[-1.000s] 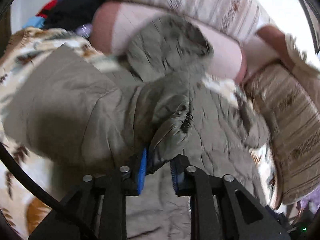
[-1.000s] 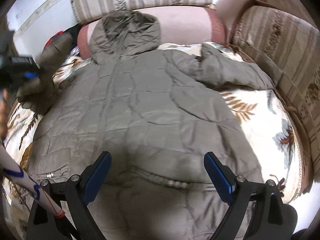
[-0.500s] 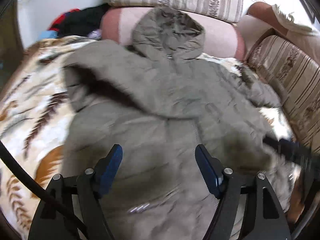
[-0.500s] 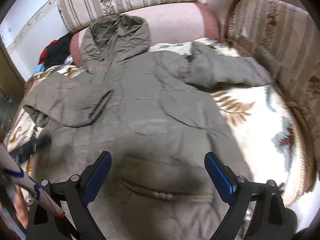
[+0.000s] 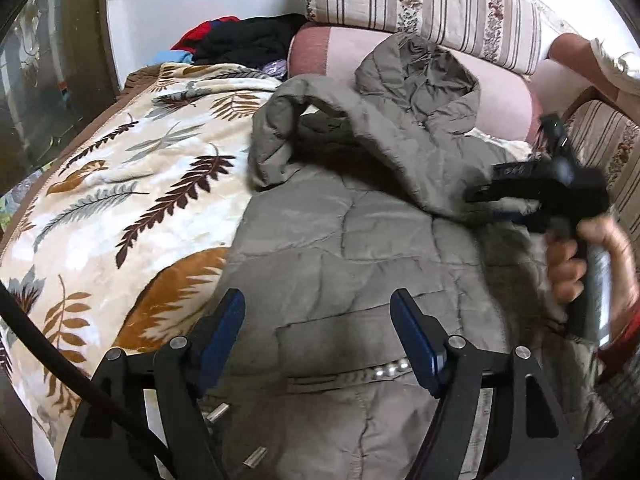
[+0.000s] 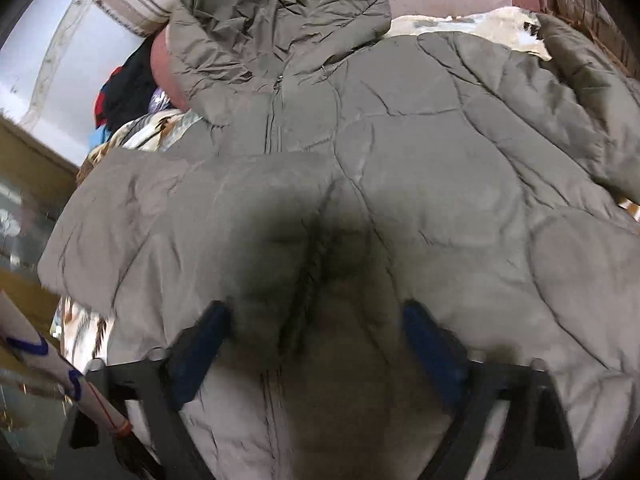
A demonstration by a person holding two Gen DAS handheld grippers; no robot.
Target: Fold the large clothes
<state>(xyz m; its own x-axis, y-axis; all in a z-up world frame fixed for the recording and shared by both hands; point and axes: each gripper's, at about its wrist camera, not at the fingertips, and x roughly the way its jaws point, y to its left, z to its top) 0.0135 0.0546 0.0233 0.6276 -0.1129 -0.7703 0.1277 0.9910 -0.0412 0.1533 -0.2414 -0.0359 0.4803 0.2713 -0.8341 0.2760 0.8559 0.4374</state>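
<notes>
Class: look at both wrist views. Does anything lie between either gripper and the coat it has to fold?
Nothing visible does. The left gripper hangs over the coat with jaws open and only bare fabric ahead. The right gripper, jaws open, sits close over the coat's front zip, again with nothing in between.

Ahead of the jaws lies the coat point(image 5: 360, 240), a quilted cloth with a faint sheen, creased and puffy between stitched seams. The blanket point(image 5: 132, 208) left of the jaws looks plush and soft, printed with leaves. The left gripper point(image 5: 318, 336) has matt black plastic arms, blue ribbed pads point(image 5: 412, 336) and shiny metal screws. The cushion point(image 5: 420, 4) beyond is woven, striped cloth.
</notes>
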